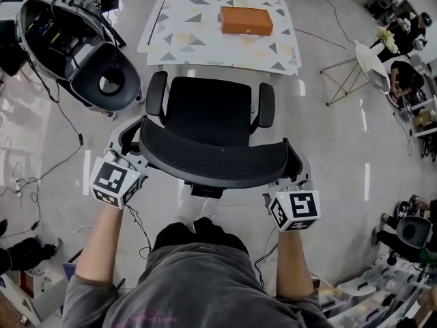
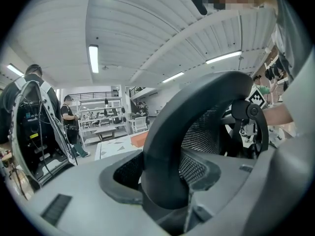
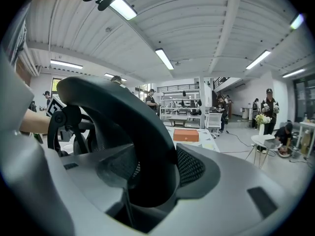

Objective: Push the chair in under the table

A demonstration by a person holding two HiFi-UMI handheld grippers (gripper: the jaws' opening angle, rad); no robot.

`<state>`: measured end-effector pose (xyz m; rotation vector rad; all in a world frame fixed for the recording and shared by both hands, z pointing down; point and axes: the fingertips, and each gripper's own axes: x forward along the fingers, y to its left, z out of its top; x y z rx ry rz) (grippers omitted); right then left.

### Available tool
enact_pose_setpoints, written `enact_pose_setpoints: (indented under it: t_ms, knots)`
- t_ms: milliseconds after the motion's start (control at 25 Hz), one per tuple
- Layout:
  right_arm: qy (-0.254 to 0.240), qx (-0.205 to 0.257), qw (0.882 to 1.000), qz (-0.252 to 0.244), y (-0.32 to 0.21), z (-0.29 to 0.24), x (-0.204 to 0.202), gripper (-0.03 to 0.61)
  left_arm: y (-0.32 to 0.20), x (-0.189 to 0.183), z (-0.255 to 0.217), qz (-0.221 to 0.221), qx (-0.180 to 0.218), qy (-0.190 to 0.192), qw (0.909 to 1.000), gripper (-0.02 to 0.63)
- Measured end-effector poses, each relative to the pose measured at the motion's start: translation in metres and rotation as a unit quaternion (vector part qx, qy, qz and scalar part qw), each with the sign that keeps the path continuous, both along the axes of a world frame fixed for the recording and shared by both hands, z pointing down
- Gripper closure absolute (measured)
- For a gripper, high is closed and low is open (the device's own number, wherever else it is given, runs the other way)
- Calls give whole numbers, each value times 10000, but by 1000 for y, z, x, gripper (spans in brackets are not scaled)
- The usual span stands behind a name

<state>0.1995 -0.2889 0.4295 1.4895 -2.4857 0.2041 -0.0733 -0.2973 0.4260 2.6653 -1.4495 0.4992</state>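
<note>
1. The head view alone gives us the whole layout. The chair (image 1: 208,111) stands on the floor just in front of the table (image 1: 177,39), with its seat facing the table and not under it. An orange box (image 1: 246,20) lies on the tabletop.
2. Only that view shows both tools together. The left gripper (image 1: 134,145) sits at the left end of the backrest (image 1: 215,157), and the right gripper (image 1: 295,166) sits at its right end.
3. From above we cannot read the jaws, but the left gripper view looks straight along them. They stand wide, and the backrest's thick black rim fills the gap, so we read them as clamped on it.
4. The right gripper view shows the same on its side, with wide jaws grasping the rim and the mesh just beyond.
5. The right gripper view also shows us the room at eye level. A person (image 3: 268,111) stands beside a small round table (image 3: 263,142) on the far right.
</note>
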Motion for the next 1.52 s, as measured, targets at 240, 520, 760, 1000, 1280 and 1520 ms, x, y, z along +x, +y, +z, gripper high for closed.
enact_pose_setpoints:
  t_ms: [240, 520, 760, 1000, 1280, 1520]
  knots:
    - [12, 8, 10000, -93, -35, 0, 5, 345, -30, 5, 1, -143, 48, -21, 9999, 388]
    - [15, 43, 9999, -151, -69, 1, 9, 345, -62, 8, 2, -175, 69, -11, 9998, 387]
    - [19, 67, 9998, -205, -99, -1, 11, 345, -89, 10, 1, -174, 51, 53, 9998, 387]
    - [-16, 75, 9997, -224, -130, -1, 10, 345, -121, 9, 2, -155, 46, 61, 9999, 387]
    - [3, 86, 9999, -138, -161, -1, 5, 345, -155, 5, 0, -101, 58, 24, 9999, 387]
    - [48, 97, 9999, -102, -177, -2, 0, 345, -174, 0, 0, -82, 82, -18, 9999, 387]
